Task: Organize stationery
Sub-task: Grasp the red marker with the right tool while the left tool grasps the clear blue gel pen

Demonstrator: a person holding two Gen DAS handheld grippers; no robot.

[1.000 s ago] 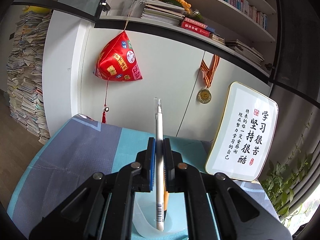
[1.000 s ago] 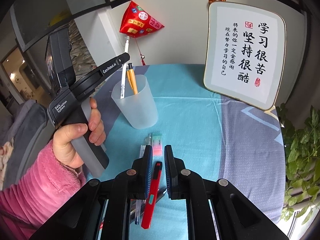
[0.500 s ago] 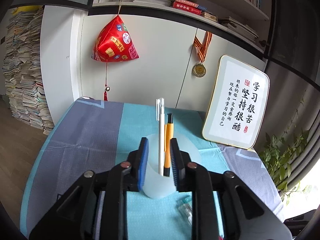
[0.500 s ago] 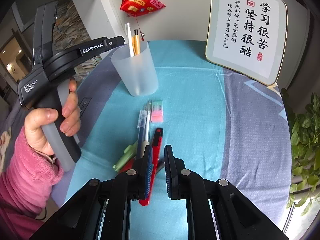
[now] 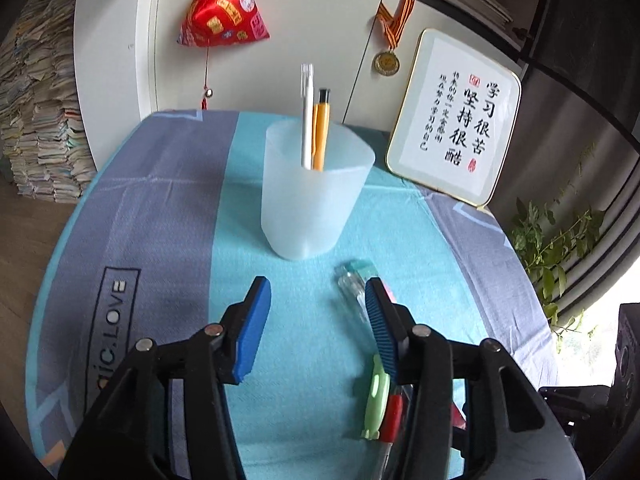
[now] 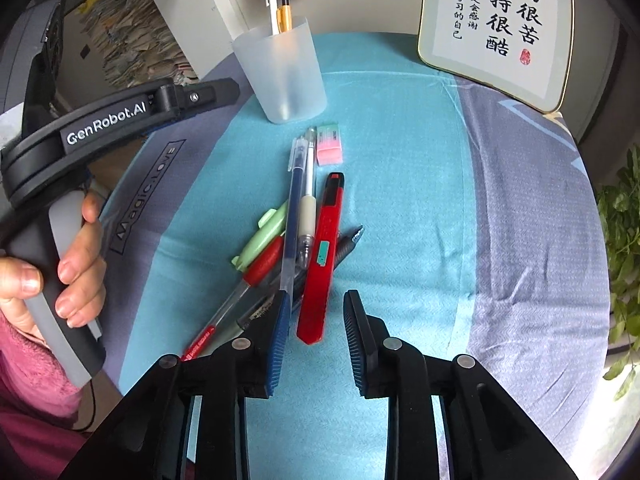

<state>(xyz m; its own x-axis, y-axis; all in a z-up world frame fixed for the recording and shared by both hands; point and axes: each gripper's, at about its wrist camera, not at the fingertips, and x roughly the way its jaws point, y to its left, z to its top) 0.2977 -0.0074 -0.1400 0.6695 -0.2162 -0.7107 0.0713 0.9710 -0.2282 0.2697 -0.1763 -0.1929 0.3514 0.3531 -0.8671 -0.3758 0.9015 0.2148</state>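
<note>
A frosted plastic cup (image 5: 314, 192) stands on the table and holds a white pen (image 5: 307, 120) and an orange pen (image 5: 321, 128); the cup also shows in the right wrist view (image 6: 282, 72). My left gripper (image 5: 316, 308) is open and empty, low in front of the cup. My right gripper (image 6: 314, 320) is open, its jaws on either side of the near end of a red utility knife (image 6: 322, 256). Beside the knife lie a blue pen (image 6: 294, 208), a white-grip pen (image 6: 307, 196), a green pen (image 6: 264, 236), a red pen (image 6: 240, 292) and a pink eraser (image 6: 329, 146).
A framed calligraphy plaque (image 5: 456, 120) leans on the wall at the back right. A red hanging ornament (image 5: 222, 16) and a medal (image 5: 387, 62) hang on the wall. A plant (image 5: 556, 240) stands to the right. The table edge (image 5: 52, 264) drops off on the left.
My left gripper let go of the white pen in the cup, opened wide and drew back and down. My right gripper opened and moved forward over the red utility knife.
</note>
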